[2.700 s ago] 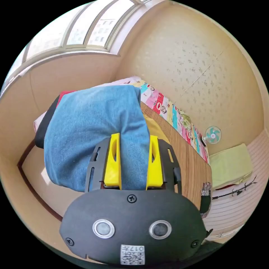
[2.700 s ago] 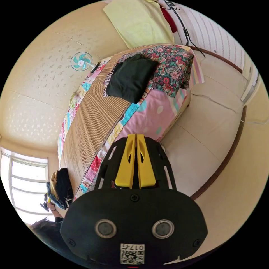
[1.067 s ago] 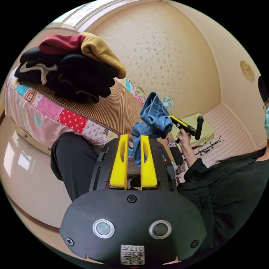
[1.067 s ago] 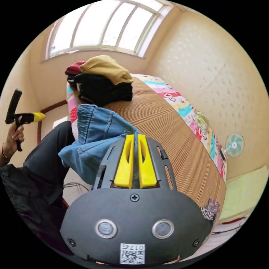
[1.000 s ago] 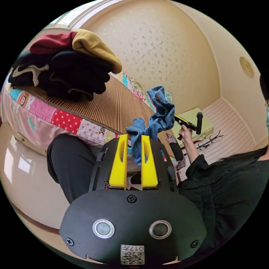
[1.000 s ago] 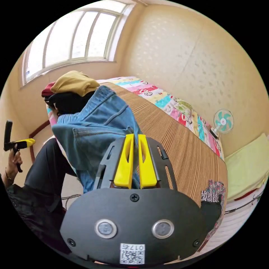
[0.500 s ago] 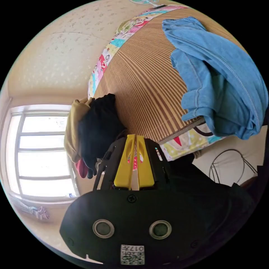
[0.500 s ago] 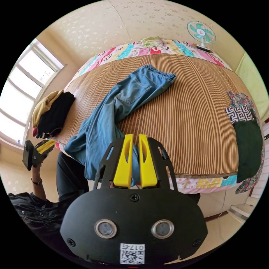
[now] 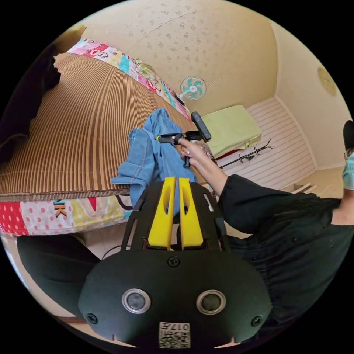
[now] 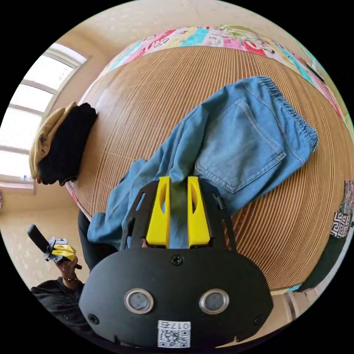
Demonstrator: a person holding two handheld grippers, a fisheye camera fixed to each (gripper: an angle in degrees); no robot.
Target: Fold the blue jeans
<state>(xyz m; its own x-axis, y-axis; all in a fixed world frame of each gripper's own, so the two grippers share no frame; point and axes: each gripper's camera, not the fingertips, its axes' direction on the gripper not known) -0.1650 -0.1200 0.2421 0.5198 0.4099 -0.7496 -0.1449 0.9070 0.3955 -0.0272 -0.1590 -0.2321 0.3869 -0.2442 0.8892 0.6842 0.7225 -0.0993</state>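
Observation:
The blue jeans (image 10: 239, 147) lie back-pocket up on the striped bamboo mat (image 10: 147, 92) of the bed, waistband far, legs trailing over the near edge. My right gripper (image 10: 179, 179) is open, its yellow jaws apart just over the cloth at the seat. In the left gripper view a hand holds that right gripper (image 9: 173, 138) against the rumpled jeans (image 9: 155, 155). My left gripper (image 9: 174, 179) is shut with nothing in it, back from the bed edge. The right gripper view has the left gripper (image 10: 61, 250) low at the left, off the bed.
A stack of folded dark and mustard clothes (image 10: 62, 143) sits at the mat's window end. Floral and black clothes (image 10: 341, 221) lie at the other end. A small fan (image 9: 193, 87) and a green cushion (image 9: 230, 127) stand by the far wall. The person's black sleeve (image 9: 276, 221) reaches across.
The jeans, held up in the air by both grippers a second ago, now lie on the mat. The left gripper let go and drew back; the right gripper's jaws have spread apart.

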